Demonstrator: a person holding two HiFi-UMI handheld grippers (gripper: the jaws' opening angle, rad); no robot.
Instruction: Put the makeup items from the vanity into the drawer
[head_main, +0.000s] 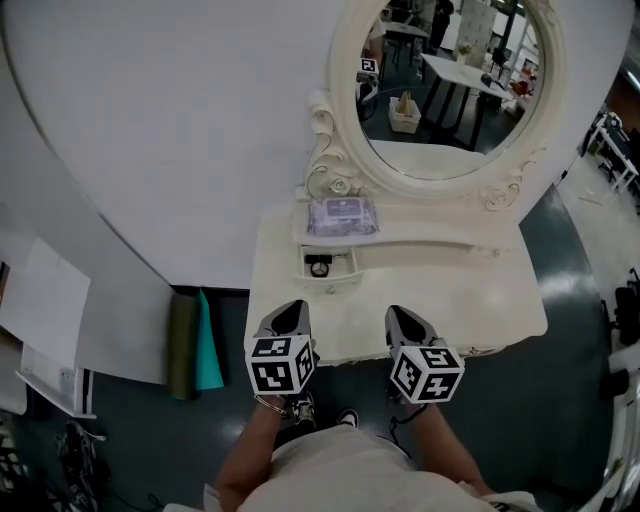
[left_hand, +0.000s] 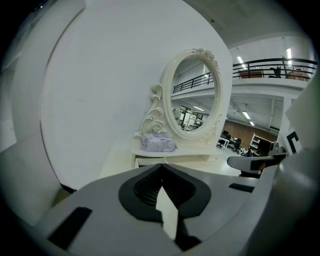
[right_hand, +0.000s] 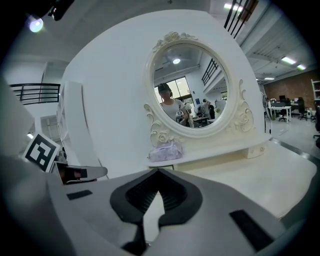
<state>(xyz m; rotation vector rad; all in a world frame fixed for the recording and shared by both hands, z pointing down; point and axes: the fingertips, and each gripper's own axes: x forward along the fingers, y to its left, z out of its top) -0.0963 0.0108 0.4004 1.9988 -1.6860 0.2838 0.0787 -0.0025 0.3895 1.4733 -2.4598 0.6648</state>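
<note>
Only the head view looked down into the small open drawer (head_main: 344, 263) under the shelf, where a dark round item (head_main: 319, 267) lay. Both gripper views saw that spot edge-on and showed nothing inside. The soft, crinkled purple packet (head_main: 342, 216) sat on the shelf just above the drawer, at the foot of the oval mirror (head_main: 450, 90), whose cream frame carried carved scrolls and roses. The right gripper view caught a person reflected in the glass, while the left gripper view caught a railing and ceiling lights. The left gripper (head_main: 290, 312) and right gripper (head_main: 400, 315) hung side by side over the front edge of the smooth, pale surface (head_main: 450, 290). Each had its ribbed dark fingers closed together on nothing, well apart from the packet.
</note>
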